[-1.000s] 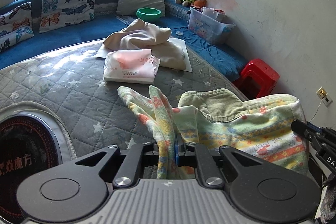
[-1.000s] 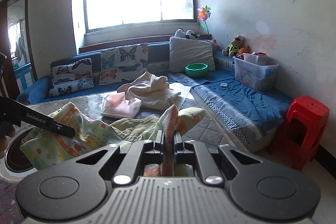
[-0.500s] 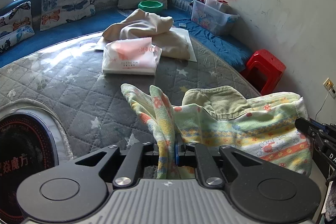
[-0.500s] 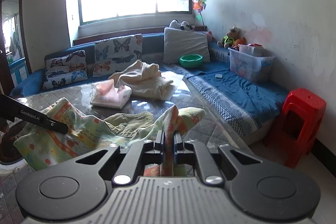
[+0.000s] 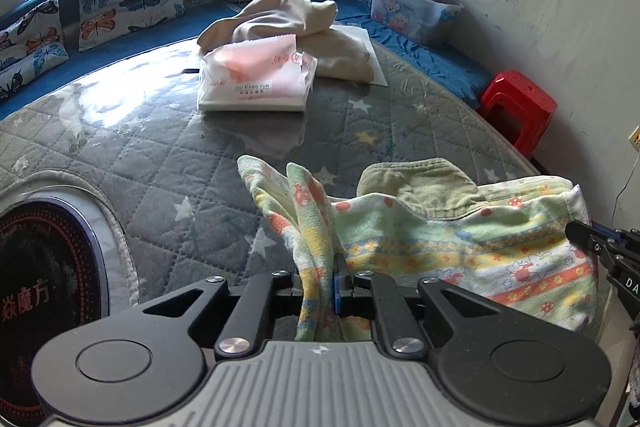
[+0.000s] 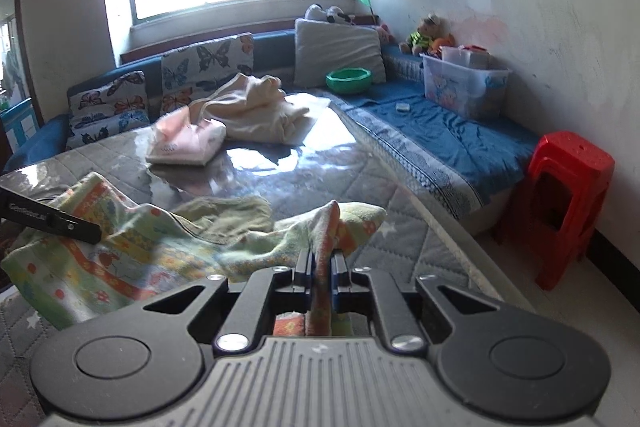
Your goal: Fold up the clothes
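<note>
Together: both grippers pinch one patterned garment over a quilted grey tabletop.
Left gripper [image 5: 334, 287]: jaws clamped on a bunched corner of the patterned garment [image 5: 460, 247], the cloth rising in a fold between the fingers.
Right gripper [image 6: 322, 275]: jaws pressed together on another bunched corner of the same garment, an orange-and-green tuft standing above the fingers.
Garment: a green, yellow and orange printed piece with an olive lining showing, spread between the two grippers and draped at the near edge of the tabletop [image 5: 168, 163].
Other gripper in view: the right gripper's dark finger shows at the right edge of the left wrist view; the left gripper's shows at the left edge of the right wrist view.
Behind: a pink-and-white packet [image 5: 256, 79] lies further back on the tabletop, with a cream cloth heap [image 5: 296, 27] just beyond and touching it.
Surroundings: a blue bench with butterfly cushions [image 6: 208, 67], a green bowl [image 6: 348, 79], a clear storage box [image 6: 460, 83] and a red stool [image 6: 568, 203] by the wall.
</note>
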Demonstrator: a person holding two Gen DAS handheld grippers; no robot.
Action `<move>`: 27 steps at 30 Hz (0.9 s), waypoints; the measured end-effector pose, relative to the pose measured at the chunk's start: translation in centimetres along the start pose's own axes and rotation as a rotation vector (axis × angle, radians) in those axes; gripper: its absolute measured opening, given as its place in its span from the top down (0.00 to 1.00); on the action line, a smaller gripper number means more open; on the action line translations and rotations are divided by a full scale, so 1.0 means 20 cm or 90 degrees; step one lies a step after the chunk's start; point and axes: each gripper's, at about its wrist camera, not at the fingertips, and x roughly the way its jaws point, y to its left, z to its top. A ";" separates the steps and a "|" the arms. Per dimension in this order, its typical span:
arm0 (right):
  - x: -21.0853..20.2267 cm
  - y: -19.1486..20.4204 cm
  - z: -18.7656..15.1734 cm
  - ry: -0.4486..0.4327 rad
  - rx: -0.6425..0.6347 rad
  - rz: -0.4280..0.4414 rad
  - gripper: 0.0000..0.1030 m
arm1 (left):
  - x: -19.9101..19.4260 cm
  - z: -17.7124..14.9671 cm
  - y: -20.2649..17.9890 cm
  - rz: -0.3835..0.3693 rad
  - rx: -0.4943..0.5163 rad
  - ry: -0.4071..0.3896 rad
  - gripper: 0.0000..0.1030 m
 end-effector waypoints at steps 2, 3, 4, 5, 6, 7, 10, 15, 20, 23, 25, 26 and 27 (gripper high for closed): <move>0.02 -0.01 -0.01 0.007 0.004 -0.003 0.92 | 0.01 -0.01 0.01 0.001 -0.001 0.004 0.89; 0.02 -0.01 -0.02 0.011 0.004 -0.005 0.92 | 0.02 -0.01 0.01 0.003 -0.001 0.006 0.89; 0.03 -0.01 -0.02 0.016 0.002 -0.007 0.92 | 0.02 -0.01 0.02 0.004 -0.002 0.009 0.89; 0.05 -0.01 -0.03 0.019 0.001 -0.008 0.92 | 0.03 -0.02 0.02 0.005 -0.003 0.011 0.89; 0.06 -0.01 -0.03 0.022 0.000 -0.011 0.91 | 0.03 -0.02 0.02 0.006 -0.004 0.013 0.88; 0.06 -0.01 -0.04 0.025 0.001 -0.013 0.91 | 0.04 -0.02 0.03 0.007 -0.005 0.015 0.86; 0.09 -0.02 -0.06 0.034 0.003 -0.017 0.90 | 0.05 -0.03 0.04 0.010 -0.007 0.020 0.84; 0.12 -0.03 -0.08 0.044 0.008 -0.026 0.86 | 0.08 -0.05 0.06 0.019 -0.011 0.028 0.76; 0.13 -0.04 -0.10 0.048 0.006 -0.033 0.82 | 0.10 -0.06 0.07 0.041 -0.010 0.032 0.62; 0.13 -0.04 -0.10 0.048 0.005 -0.040 0.77 | 0.10 -0.07 0.09 0.051 -0.010 0.034 0.57; 0.13 -0.03 -0.10 0.046 0.003 -0.042 0.76 | 0.09 -0.07 0.10 0.056 -0.013 0.033 0.55; 0.14 -0.03 -0.10 0.043 0.002 -0.045 0.76 | 0.09 -0.07 0.11 0.060 -0.014 0.033 0.55; 0.14 -0.03 -0.09 0.041 0.000 -0.048 0.73 | 0.09 -0.07 0.11 0.064 -0.015 0.033 0.54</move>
